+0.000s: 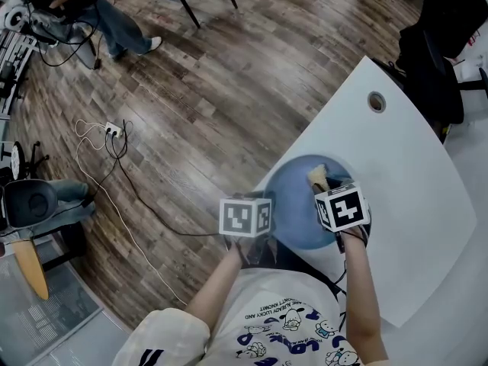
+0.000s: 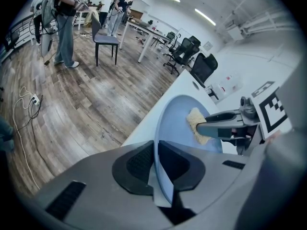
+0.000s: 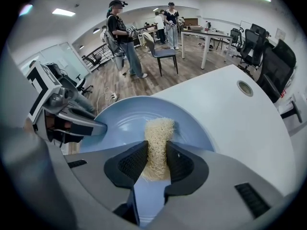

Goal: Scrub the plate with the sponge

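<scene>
A light blue plate (image 1: 299,204) lies at the near left edge of the white table (image 1: 412,174). My left gripper (image 2: 156,163) is shut on the plate's rim (image 2: 158,143), which runs edge-on between the jaws. A pale yellow fibrous sponge (image 3: 157,143) is pinched upright in my right gripper (image 3: 154,163), its free end resting on the plate's inside (image 3: 124,119). In the head view the sponge (image 1: 318,178) pokes out beyond the right gripper's marker cube (image 1: 341,208), over the plate's far right part. The left gripper's cube (image 1: 245,216) sits at the plate's near left rim.
The table has a round cable hole (image 1: 376,101) at its far side, and black office chairs (image 1: 435,59) stand beyond it. Wooden floor (image 1: 213,105) with a cable and power strip (image 1: 113,132) lies left of the table. People stand far off by a chair (image 3: 165,51).
</scene>
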`<action>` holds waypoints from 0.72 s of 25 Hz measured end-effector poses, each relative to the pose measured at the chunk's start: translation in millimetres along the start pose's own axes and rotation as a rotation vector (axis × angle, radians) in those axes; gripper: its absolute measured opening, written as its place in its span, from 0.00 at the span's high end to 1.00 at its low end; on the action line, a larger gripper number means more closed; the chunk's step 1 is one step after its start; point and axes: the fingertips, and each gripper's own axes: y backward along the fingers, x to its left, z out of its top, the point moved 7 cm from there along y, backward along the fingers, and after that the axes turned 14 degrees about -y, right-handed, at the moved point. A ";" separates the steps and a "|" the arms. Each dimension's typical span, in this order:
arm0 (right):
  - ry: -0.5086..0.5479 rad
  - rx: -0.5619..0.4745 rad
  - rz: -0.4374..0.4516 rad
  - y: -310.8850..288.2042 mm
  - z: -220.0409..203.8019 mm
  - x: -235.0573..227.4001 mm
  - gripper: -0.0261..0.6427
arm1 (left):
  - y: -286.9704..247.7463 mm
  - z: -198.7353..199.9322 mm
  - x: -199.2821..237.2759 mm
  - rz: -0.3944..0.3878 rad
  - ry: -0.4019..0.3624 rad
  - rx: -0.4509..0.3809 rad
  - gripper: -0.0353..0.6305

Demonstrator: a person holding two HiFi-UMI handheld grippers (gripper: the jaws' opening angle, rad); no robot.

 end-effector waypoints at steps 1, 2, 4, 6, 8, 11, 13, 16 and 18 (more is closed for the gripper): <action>0.006 0.001 0.002 -1.2 0.4 2.8 0.78 | 0.2 0.0 0.3 -0.001 0.000 0.000 0.89; 0.010 0.001 0.002 -2.1 0.5 5.4 0.78 | 0.4 -0.3 0.5 -0.001 0.000 0.001 0.89; 0.015 0.000 0.005 -3.3 0.3 10.4 0.78 | 1.0 -1.3 0.5 -0.001 -0.001 0.002 0.89; 0.020 -0.002 0.010 -4.6 0.1 14.9 0.78 | 1.0 -2.2 0.1 0.001 -0.003 0.001 0.89; 0.030 -0.002 0.015 -6.4 0.6 19.0 0.78 | 0.1 -2.5 0.1 0.003 -0.003 0.000 0.89; 0.046 0.002 0.023 -9.6 1.7 24.8 0.78 | -1.2 -1.8 0.8 0.000 -0.001 0.001 0.89; 0.055 0.005 0.026 -10.8 1.7 28.1 0.78 | -2.0 -1.3 0.4 -0.001 0.000 0.001 0.89; 0.069 0.008 0.031 -12.0 0.5 33.2 0.78 | -2.5 -1.0 -0.5 0.002 -0.003 0.001 0.89; 0.076 0.008 0.035 -12.7 -0.3 36.5 0.78 | -2.3 -1.5 -0.3 0.001 -0.003 -0.001 0.89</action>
